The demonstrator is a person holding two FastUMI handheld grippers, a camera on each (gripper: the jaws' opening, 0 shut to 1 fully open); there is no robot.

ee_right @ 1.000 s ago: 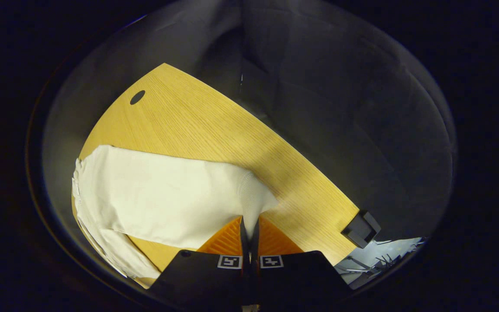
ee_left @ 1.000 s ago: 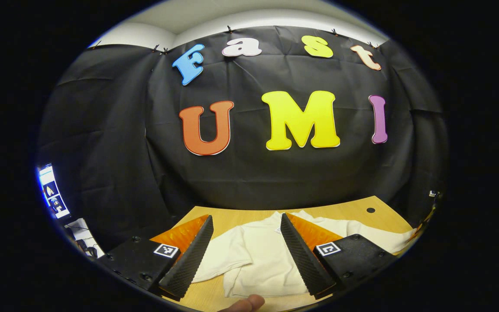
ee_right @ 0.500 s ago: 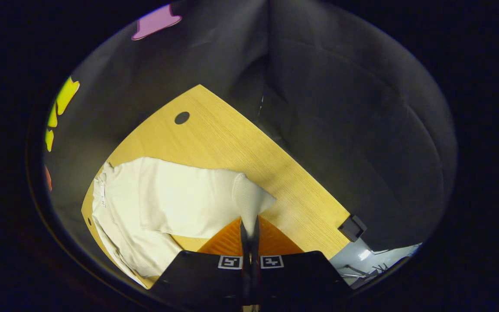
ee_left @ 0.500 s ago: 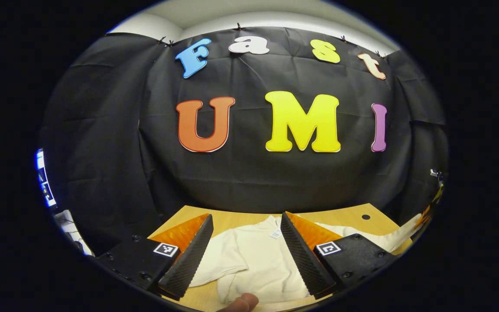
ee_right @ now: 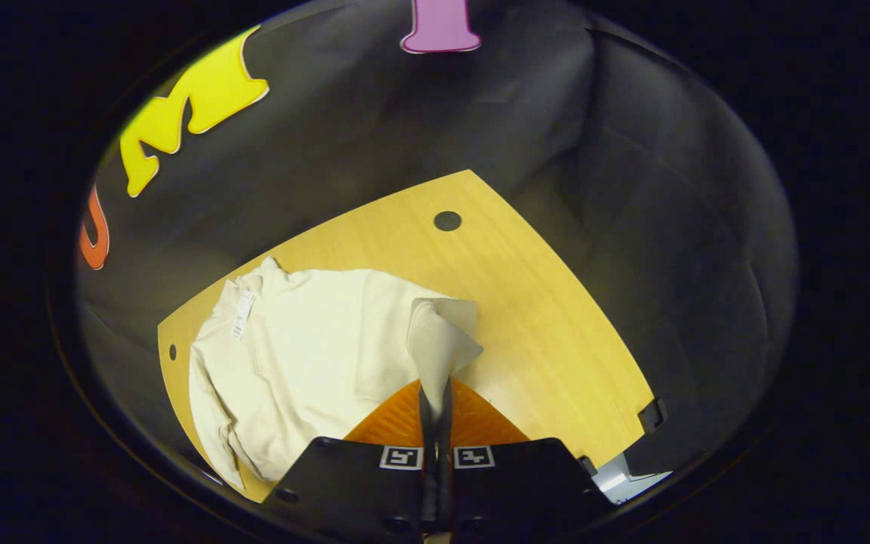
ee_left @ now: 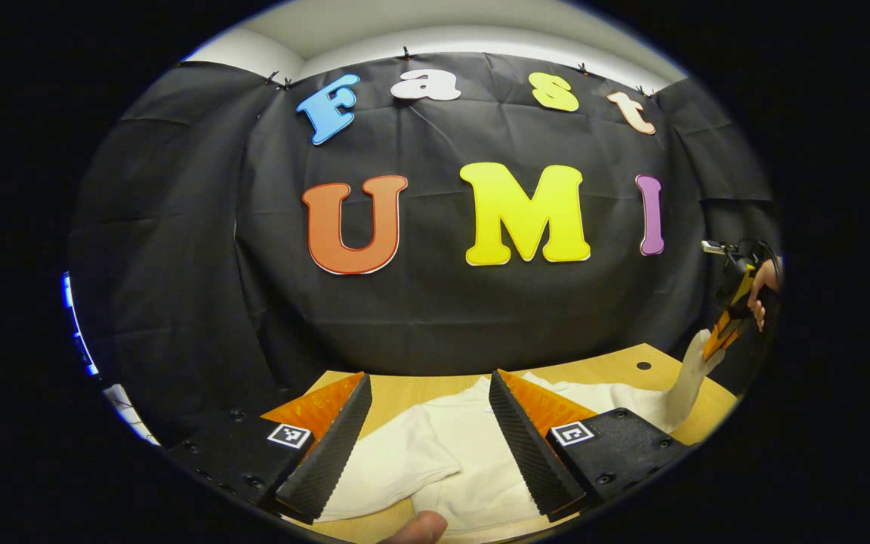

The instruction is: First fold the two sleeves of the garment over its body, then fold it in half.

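A cream long-sleeved garment (ee_right: 306, 340) lies on the wooden table (ee_right: 541, 317). My right gripper (ee_right: 435, 393) is shut on the ribbed cuff (ee_right: 435, 347) of one sleeve and holds it lifted above the table. In the left gripper view that same cuff (ee_left: 688, 370) hangs from the right gripper (ee_left: 722, 340) at the far right, held by a hand (ee_left: 763, 291). My left gripper (ee_left: 424, 446) stands open above the garment's body (ee_left: 450, 446), with nothing between its fingers. The other sleeve (ee_left: 397, 461) lies folded near the left finger.
The table has a dark round hole (ee_right: 447, 221) near its far edge and a small dark block (ee_right: 650, 415) at its right corner. Black cloth walls surround the table. A fingertip (ee_left: 420, 529) shows at the bottom of the left gripper view.
The right gripper has risen and swung toward the garment's body, carrying the cuff up off the table. The left gripper has barely moved and stays open.
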